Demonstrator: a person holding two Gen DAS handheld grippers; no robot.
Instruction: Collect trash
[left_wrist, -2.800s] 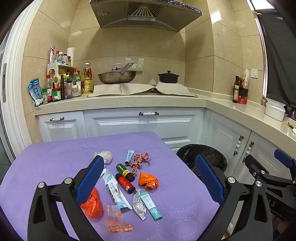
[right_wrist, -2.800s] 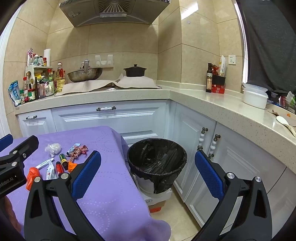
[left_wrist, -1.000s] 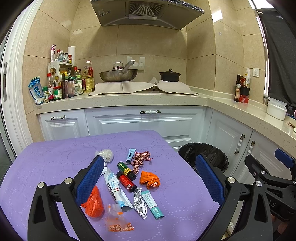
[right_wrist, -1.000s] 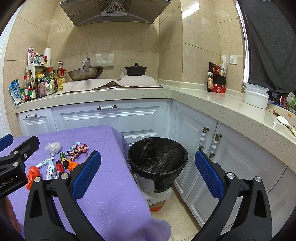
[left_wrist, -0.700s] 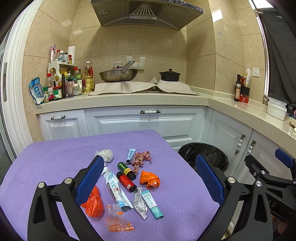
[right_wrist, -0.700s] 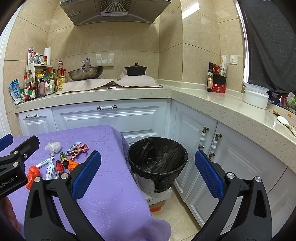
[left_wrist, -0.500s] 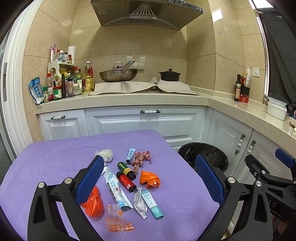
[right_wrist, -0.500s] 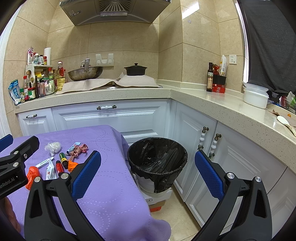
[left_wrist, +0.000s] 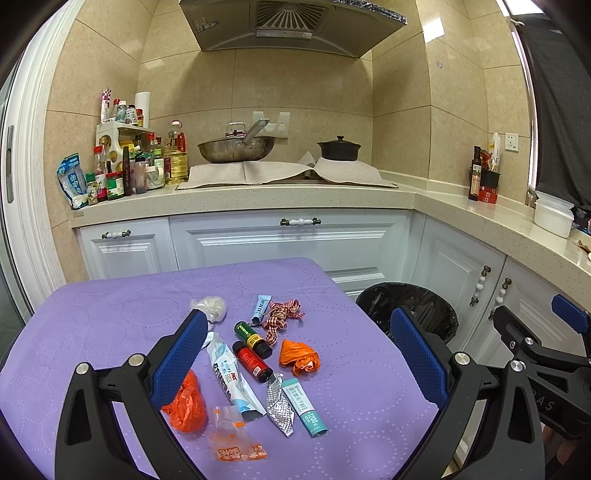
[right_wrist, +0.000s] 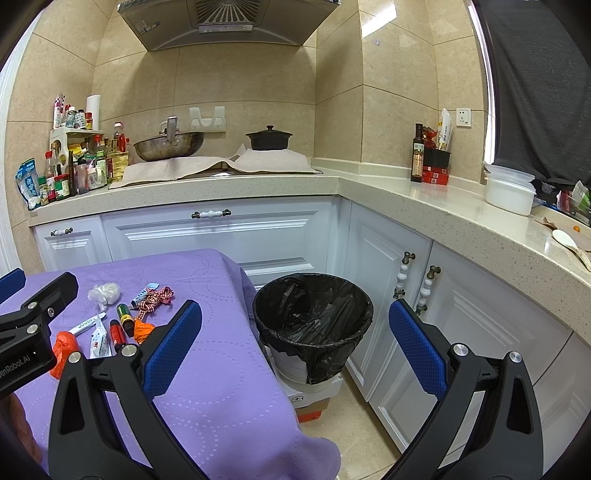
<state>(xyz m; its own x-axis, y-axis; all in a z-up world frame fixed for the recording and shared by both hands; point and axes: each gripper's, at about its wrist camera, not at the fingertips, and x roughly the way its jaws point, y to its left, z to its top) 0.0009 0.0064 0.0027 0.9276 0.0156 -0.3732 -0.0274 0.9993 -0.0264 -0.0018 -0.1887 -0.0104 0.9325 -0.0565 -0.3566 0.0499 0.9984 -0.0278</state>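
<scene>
Trash: litter lies clustered on the purple bench (left_wrist: 92, 332), below and between the left gripper's blue pads.
Items: orange bag (left_wrist: 186, 404) just beside the left pad; white sachet (left_wrist: 231, 376); red vial (left_wrist: 253, 361) and green vial (left_wrist: 253, 335) side by side; orange wrapper (left_wrist: 299, 356); foil strip (left_wrist: 279, 406) touching the teal packet (left_wrist: 304, 406); checked ribbon (left_wrist: 279, 317); white wad (left_wrist: 210, 306) at the far end.
Left gripper (left_wrist: 295, 354): jaws wide apart, holding nothing, hovering over the pile.
Right gripper (right_wrist: 295, 343): jaws wide apart, holding nothing, aimed at the bin, well right of the litter.
Bin (right_wrist: 314, 314): black-lined, on the floor just beside the bench's right edge.
</scene>
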